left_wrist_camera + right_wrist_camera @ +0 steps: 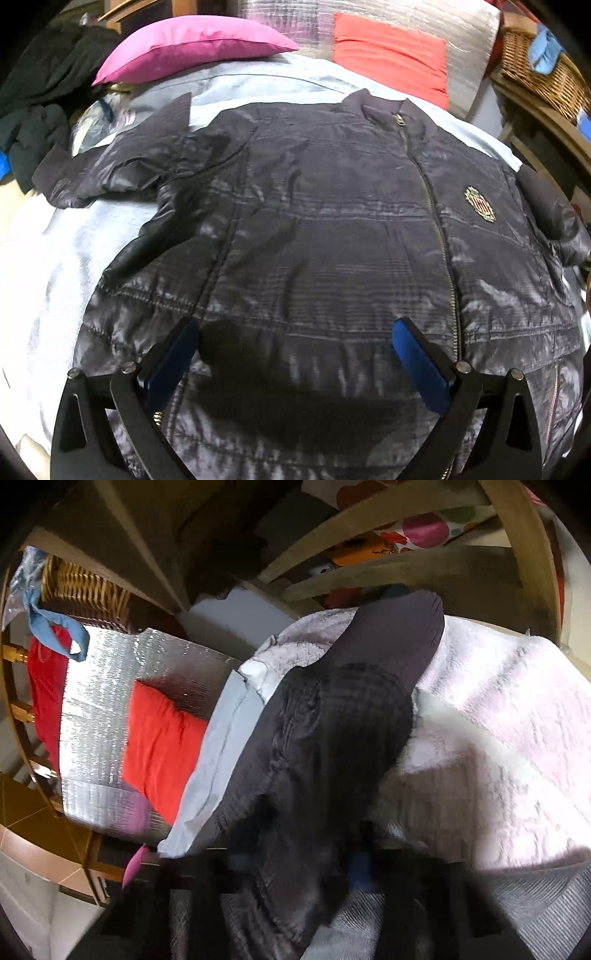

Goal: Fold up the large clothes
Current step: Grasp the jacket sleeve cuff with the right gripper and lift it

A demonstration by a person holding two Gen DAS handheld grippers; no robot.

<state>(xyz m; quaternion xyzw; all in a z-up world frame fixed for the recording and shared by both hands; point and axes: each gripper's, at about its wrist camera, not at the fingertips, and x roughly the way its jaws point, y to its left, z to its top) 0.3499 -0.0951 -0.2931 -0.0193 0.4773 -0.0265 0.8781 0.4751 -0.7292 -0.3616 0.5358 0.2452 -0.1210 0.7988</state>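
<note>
The dark quilted jacket (332, 229) lies face up and spread flat on the bed, zipped to the collar, a gold badge (479, 204) on its chest. Under it is a pale blue sheet (55, 266). One sleeve (110, 173) bends outward toward the bed's edge; the other sleeve (332, 716) runs along the far side, over a fluffy white blanket (498, 709).

My left tongs (295, 358) hover above the jacket's lower front with the jaws spread wide, blue pads (419, 358) clear of the cloth, nothing between them.

My right tongs (314, 878) sit low in their own blurred view, at the dark sleeve. The sleeve fabric runs down between the jaws, which look nearly together, but the blur keeps me from telling whether they truly pinch it.

Beyond the collar rest a pink pillow (192, 44) and a red cushion (391, 59) against a silver quilted mat (99, 709). A wicker basket (539, 70) stands on a wooden shelf beside the bed.
</note>
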